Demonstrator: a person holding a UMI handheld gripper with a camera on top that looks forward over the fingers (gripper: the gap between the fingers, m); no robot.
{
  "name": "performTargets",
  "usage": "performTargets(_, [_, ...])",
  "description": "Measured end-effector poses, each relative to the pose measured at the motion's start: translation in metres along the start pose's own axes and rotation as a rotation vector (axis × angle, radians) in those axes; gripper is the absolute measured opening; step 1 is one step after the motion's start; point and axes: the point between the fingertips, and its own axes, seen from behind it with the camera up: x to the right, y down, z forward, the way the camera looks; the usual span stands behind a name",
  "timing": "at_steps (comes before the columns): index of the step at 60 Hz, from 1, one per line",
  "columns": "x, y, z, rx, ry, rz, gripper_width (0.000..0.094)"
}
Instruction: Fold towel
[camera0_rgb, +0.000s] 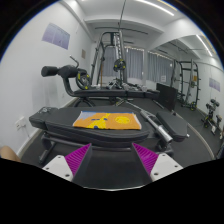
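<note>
Here the orange towel (106, 122) lies flat on the dark desk (50, 122), beyond the fingers (80, 156). The fingers are spread apart, grasping nothing. Bare desk surface shows around the towel's edges.

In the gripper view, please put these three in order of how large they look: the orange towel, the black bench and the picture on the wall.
1. Black bench, widest.
2. Orange towel, lying on it.
3. Picture, though it hangs farther away, so it may only look smaller.
The tongs are open and empty, short of the towel.
</note>
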Motion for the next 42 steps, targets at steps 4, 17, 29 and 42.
performTargets(4, [-0.004,-0.009,0.004,0.014,-0.012,-0.029,0.0836])
performTargets(17, [-0.057,-0.046,0.014,0.035,-0.049,-0.094,0.0832])
performTargets(29, [-0.121,-0.058,0.033,0.007,-0.103,-0.084,0.0838])
performTargets(42, [-0.182,-0.063,0.073,-0.029,-0.142,-0.079,0.0842])
